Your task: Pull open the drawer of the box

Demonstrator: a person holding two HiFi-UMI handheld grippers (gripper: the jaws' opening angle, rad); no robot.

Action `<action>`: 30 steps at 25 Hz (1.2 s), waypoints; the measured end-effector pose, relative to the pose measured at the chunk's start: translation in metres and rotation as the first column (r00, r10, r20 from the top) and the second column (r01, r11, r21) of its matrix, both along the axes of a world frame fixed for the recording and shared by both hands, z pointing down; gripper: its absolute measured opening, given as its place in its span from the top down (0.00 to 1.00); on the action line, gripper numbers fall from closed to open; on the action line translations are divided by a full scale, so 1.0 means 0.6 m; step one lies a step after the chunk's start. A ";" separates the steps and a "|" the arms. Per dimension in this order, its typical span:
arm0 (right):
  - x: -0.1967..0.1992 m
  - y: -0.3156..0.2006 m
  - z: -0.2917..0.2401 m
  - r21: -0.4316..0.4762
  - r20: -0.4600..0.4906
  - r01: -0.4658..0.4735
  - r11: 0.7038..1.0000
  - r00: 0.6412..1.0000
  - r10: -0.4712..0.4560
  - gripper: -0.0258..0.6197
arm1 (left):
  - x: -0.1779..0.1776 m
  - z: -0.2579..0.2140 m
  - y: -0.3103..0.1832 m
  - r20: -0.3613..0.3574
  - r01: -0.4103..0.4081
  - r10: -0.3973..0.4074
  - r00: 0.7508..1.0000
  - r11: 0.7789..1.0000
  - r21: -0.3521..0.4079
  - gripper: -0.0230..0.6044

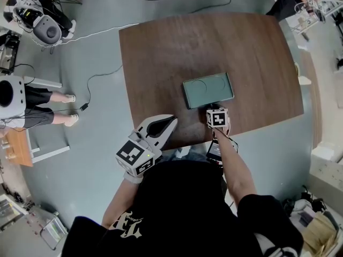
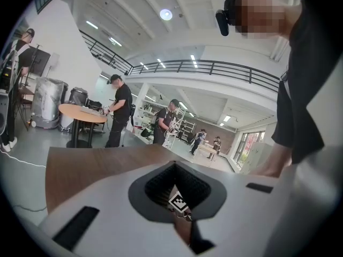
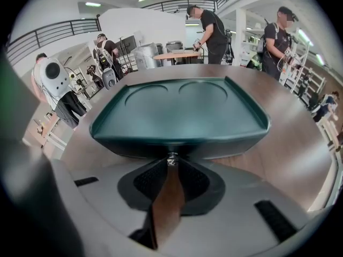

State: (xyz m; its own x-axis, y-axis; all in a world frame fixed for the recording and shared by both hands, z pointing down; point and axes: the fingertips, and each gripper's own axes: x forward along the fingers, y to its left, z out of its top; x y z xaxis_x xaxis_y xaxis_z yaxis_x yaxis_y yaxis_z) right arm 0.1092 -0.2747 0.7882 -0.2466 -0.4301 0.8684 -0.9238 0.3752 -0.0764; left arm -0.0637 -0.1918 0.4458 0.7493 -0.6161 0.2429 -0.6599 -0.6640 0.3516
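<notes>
The dark green box (image 1: 208, 90) lies flat on the brown table (image 1: 161, 52), its top showing two round recesses. Its near face fills the right gripper view, box (image 3: 179, 114) close ahead. A small metal knob (image 3: 171, 158) sticks out of that face, and my right gripper (image 3: 171, 161) is shut on it. From above, the right gripper (image 1: 210, 108) touches the box's near side. My left gripper (image 1: 172, 120) rests at the table's near edge, left of the box, shut and holding nothing. In its own view the left gripper (image 2: 174, 164) points across bare tabletop.
The table's near edge runs just under both grippers. A cable (image 1: 96, 79) trails over the grey floor to the left, where a seated person's legs (image 1: 48, 106) show. Several people stand at a round table (image 2: 80, 112) farther off.
</notes>
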 end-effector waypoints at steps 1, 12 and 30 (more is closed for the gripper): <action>-0.001 0.002 0.001 -0.003 0.000 0.006 1.000 1.000 -0.006 0.88 | 0.001 -0.001 0.001 0.000 -0.002 0.002 1.000 1.000 0.001 0.95; 0.003 0.028 0.010 -0.028 -0.009 -0.005 1.000 1.000 0.005 0.88 | -0.001 0.004 -0.002 -0.009 -0.018 0.018 1.000 1.000 0.001 0.95; 0.026 0.096 0.018 -0.067 -0.015 -0.049 0.997 0.999 0.048 0.88 | 0.022 0.013 0.003 -0.031 -0.115 0.115 0.993 0.993 -0.009 0.95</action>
